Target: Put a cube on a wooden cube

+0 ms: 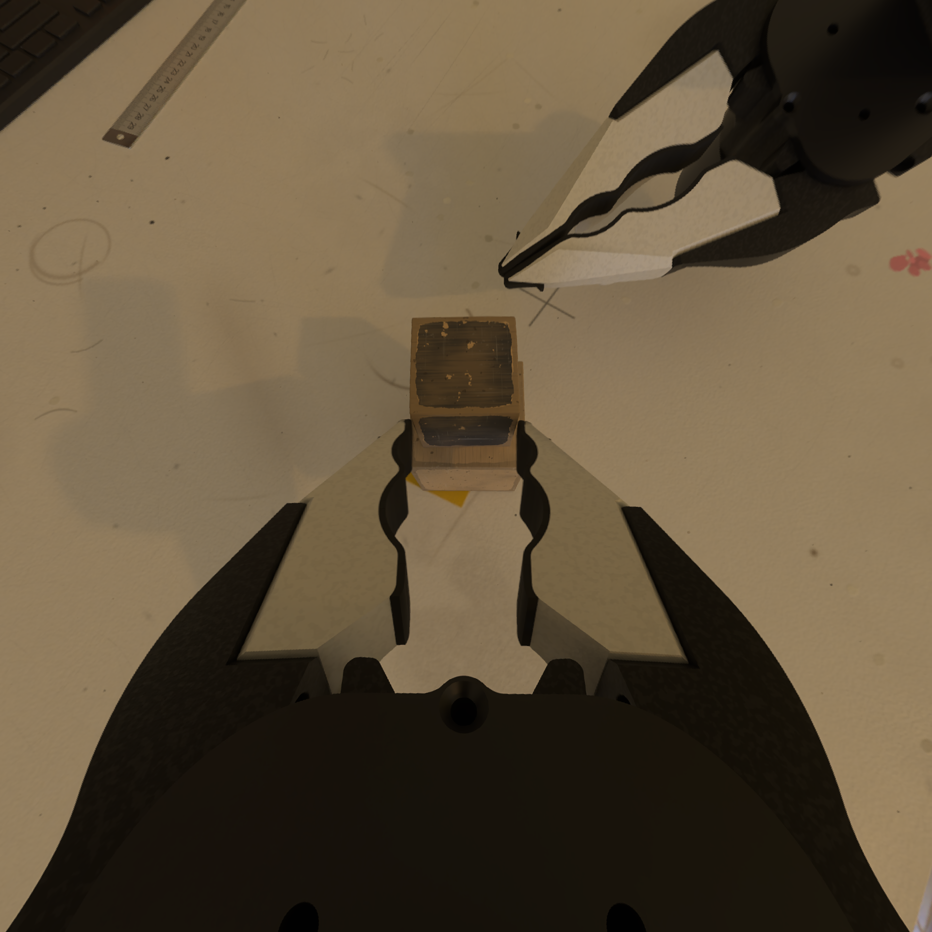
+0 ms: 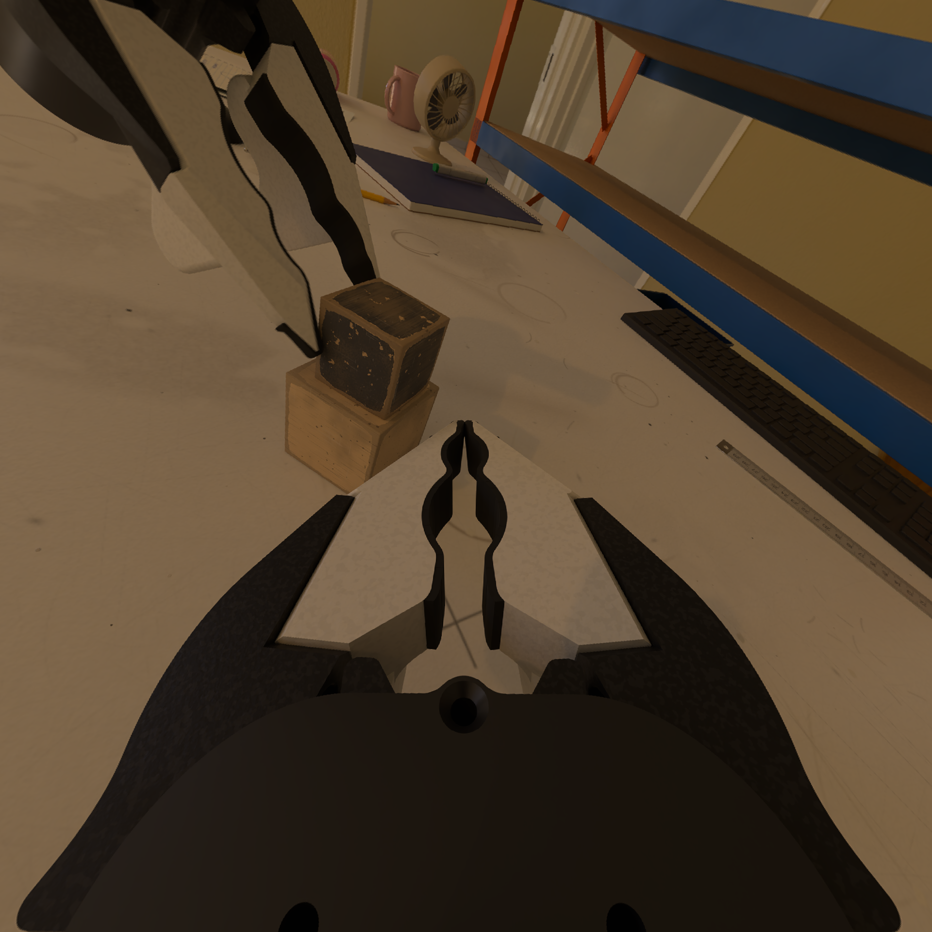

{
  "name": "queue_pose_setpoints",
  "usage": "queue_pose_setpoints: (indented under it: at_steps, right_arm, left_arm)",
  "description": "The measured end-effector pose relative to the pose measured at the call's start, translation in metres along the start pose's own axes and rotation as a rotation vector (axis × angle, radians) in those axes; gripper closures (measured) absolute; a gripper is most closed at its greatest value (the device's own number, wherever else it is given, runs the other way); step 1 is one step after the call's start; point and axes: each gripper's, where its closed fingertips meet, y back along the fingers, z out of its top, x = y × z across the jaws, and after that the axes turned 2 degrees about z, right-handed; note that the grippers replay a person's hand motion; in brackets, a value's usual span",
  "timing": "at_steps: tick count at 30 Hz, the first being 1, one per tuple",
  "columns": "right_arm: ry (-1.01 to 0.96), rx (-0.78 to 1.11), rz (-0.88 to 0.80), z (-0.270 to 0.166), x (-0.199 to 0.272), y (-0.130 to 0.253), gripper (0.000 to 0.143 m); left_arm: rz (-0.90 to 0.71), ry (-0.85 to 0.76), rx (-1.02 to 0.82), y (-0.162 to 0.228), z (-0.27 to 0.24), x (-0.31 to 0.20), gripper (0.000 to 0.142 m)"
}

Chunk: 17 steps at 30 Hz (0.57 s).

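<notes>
- The dark cube (image 2: 381, 348) is shown resting on the wooden cube (image 2: 348, 433), turned slightly out of line with it and set toward one side, with no overhang to be seen.
- The wooden cube is seen standing on the table (image 2: 126, 504), just beyond the closed tips of the right gripper (image 2: 464, 426).
- The dark cube is flanked by the fingertips of the left gripper (image 1: 464, 428); the jaws are spread to about the cube's width, and whether it is clamped or already released cannot be told.
- The right gripper is held closed and empty, clear of both cubes.
- The placing is judged essentially done; only release and withdrawal of the left gripper appear to be left.
- A ruler (image 1: 171, 75) and a keyboard (image 2: 787, 403) are seen well apart from the stack.
</notes>
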Motion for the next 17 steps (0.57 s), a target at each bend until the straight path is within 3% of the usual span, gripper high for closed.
queue_pose_setpoints:
  at_steps: [4,8,12,17]
  right_arm:
    - [0.001,0.004,-0.002,0.0,0.0,0.0,0.143]
    - [-0.003,0.004,-0.006,0.0,-0.001,0.0,0.143]
    - [-0.022,0.0,-0.014,0.0,-0.003,0.001,0.143]
    - [-0.071,-0.023,0.011,0.004,0.001,0.005,0.143]
  left_arm:
    - [0.012,0.001,-0.039,0.006,0.002,0.0,0.084]
    - [0.083,0.003,-0.212,0.039,0.013,0.015,0.075]
    - [0.307,0.032,-0.47,0.094,-0.002,0.061,0.078]
    - [0.612,0.15,-0.513,0.132,-0.082,0.123,0.084]
